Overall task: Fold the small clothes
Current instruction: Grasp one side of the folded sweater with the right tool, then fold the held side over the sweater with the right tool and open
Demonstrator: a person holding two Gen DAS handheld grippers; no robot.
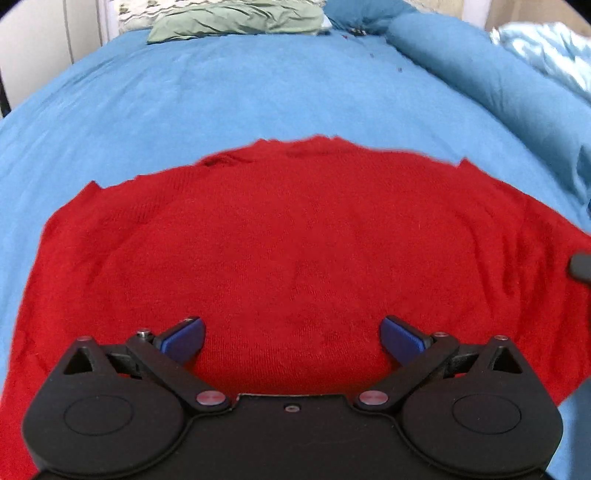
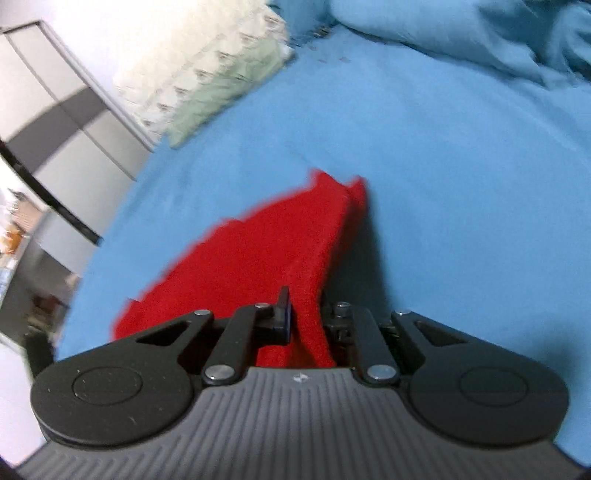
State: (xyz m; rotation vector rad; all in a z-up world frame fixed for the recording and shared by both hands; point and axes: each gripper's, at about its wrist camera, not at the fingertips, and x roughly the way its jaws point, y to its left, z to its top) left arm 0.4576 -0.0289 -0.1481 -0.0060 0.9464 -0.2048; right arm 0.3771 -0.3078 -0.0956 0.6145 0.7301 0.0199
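Observation:
A red knitted garment (image 1: 295, 236) lies spread flat on the blue bedsheet (image 1: 221, 92). My left gripper (image 1: 293, 334) hovers over its near part, open, its blue-padded fingers wide apart with nothing between them. My right gripper (image 2: 304, 317) is shut on an edge of the red garment (image 2: 280, 243) and lifts that part off the blue bedsheet (image 2: 443, 184); the cloth hangs in a fold with a shadow under it. A dark tip of the right gripper (image 1: 581, 266) shows at the right edge of the left wrist view.
A green pillow (image 1: 236, 20) lies at the head of the bed. A rolled blue duvet (image 1: 498, 85) runs along the right side. A patterned cushion (image 2: 207, 62) and a grey wardrobe (image 2: 62, 122) stand beyond the bed's left edge.

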